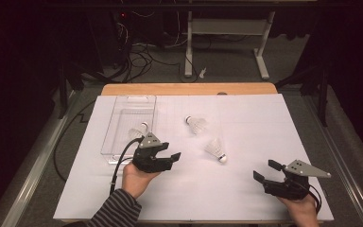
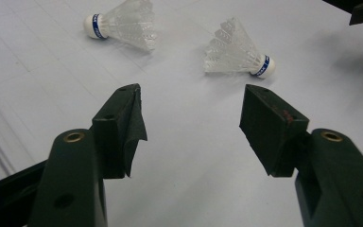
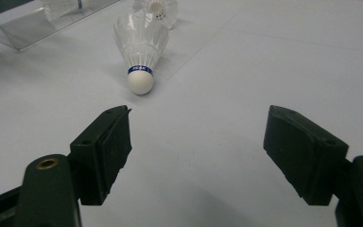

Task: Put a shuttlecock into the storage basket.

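Two white shuttlecocks lie on the white sheet. The farther one has its cork toward the tray. The nearer one points its cork at the table's front right. A third shuttlecock rests inside the clear tray. My left gripper is open beside the tray's near corner, aimed at the two loose shuttlecocks. My right gripper is open near the front right, facing the nearer shuttlecock's cork, a short gap away. Both hold nothing.
The white sheet covers most of the wooden table, whose far edge shows bare. The tray stands at the left. Beyond the table are cables on the floor and a desk frame.
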Tool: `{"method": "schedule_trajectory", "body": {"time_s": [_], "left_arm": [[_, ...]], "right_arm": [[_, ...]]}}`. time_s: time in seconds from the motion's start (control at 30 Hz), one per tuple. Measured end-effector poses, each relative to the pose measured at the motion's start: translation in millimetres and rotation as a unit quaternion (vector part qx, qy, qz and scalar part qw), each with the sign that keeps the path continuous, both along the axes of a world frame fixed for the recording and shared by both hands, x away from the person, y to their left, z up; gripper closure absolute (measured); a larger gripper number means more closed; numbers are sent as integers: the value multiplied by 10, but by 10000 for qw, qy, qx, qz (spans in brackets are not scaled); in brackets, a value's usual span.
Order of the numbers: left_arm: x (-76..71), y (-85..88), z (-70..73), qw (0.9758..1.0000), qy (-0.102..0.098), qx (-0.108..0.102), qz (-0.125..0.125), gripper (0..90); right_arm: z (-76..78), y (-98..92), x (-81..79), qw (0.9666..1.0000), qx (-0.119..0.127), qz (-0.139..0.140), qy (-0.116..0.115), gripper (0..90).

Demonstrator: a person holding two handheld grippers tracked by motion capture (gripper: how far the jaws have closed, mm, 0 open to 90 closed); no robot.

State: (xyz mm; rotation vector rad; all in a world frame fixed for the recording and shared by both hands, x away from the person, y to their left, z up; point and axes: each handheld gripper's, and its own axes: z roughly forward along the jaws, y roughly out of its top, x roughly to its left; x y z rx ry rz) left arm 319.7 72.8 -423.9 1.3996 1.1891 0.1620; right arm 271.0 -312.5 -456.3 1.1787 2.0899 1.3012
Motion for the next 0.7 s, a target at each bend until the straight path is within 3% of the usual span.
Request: {"method": "schedule_trajectory", "body": {"time_s": [0.7], "left_arm": [[106,-169,-59,9999,94,-61,-124,404]], "right_arm": [[-2,6,1,10000,-31,2,-5,243]]}}
